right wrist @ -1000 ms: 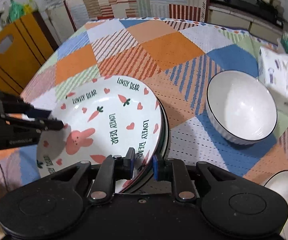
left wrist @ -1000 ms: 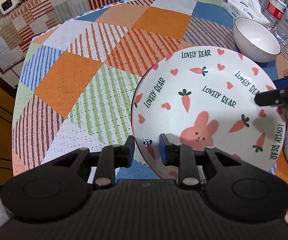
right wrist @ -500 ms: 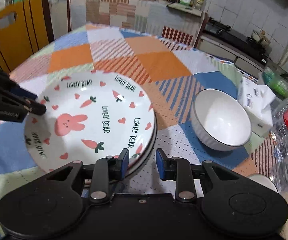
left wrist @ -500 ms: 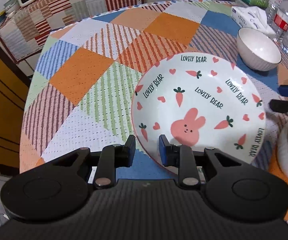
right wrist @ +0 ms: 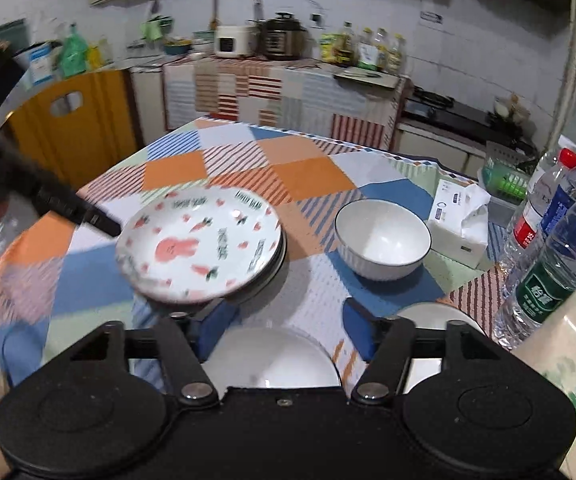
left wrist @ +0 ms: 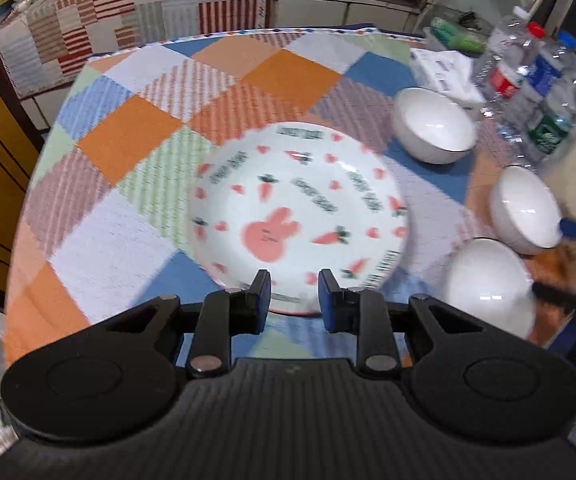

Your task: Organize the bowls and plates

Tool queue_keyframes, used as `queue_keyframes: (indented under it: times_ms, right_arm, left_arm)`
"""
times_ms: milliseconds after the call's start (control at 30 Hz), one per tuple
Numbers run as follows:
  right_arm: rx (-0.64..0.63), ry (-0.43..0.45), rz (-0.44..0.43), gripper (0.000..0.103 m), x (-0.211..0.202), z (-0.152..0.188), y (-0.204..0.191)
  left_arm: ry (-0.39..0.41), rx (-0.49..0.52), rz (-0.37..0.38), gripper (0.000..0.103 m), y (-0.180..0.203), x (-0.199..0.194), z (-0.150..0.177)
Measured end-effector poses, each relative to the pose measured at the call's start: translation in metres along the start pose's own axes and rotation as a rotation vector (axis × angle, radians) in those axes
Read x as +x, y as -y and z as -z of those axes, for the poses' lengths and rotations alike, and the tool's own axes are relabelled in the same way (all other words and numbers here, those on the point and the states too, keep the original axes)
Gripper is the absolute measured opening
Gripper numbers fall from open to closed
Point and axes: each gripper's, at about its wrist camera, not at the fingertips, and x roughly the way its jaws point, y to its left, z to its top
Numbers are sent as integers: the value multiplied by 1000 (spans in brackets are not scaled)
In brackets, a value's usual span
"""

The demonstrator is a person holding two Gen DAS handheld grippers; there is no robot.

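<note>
A white plate with a pink rabbit and carrots (left wrist: 300, 216) lies on the checked tablecloth, stacked on another plate whose dark rim shows in the right wrist view (right wrist: 275, 264); the rabbit plate shows there too (right wrist: 199, 250). My left gripper (left wrist: 294, 298) is open and empty, just off the plate's near rim. My right gripper (right wrist: 283, 328) is open wide and empty, above a white bowl (right wrist: 271, 360). Another white bowl (right wrist: 382, 240) stands right of the plates. The left wrist view shows three white bowls (left wrist: 432, 130), (left wrist: 524, 210), (left wrist: 488, 284).
Several water bottles (right wrist: 556, 248) and a tissue pack (right wrist: 460, 228) stand at the table's right side. A yellow chair back (right wrist: 75, 120) is at the far left. A kitchen counter with cookers (right wrist: 279, 36) lies beyond the table.
Both grippers have pulled back and risen from the stacked plates. My right gripper has opened wider and now hovers over a near bowl. The plates lie still.
</note>
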Motion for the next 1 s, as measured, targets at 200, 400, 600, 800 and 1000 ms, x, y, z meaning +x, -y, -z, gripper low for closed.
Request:
queue_keyframes:
  times_ms: [200,400,600,800,1000]
  right_arm:
    - [-2,-40,5,89,-2,43,-3]
    - [-2,-41,-33,95,6,74,-7]
    - [-65,-83,-48,95,35,86,-13]
    - [-64,-87,-67,95,51,87,-12]
    - [-54,-73,-72,96,58,87,-13]
  left_arm:
    - [-16,-50,91,37,27,14,16]
    - [-19,-36,141,41,55,35,33]
    - [-36,3,148,45,74,55,38]
    - [-66,38,173,37,85,72,44]
    - [-67,72,194,15,91,68,48]
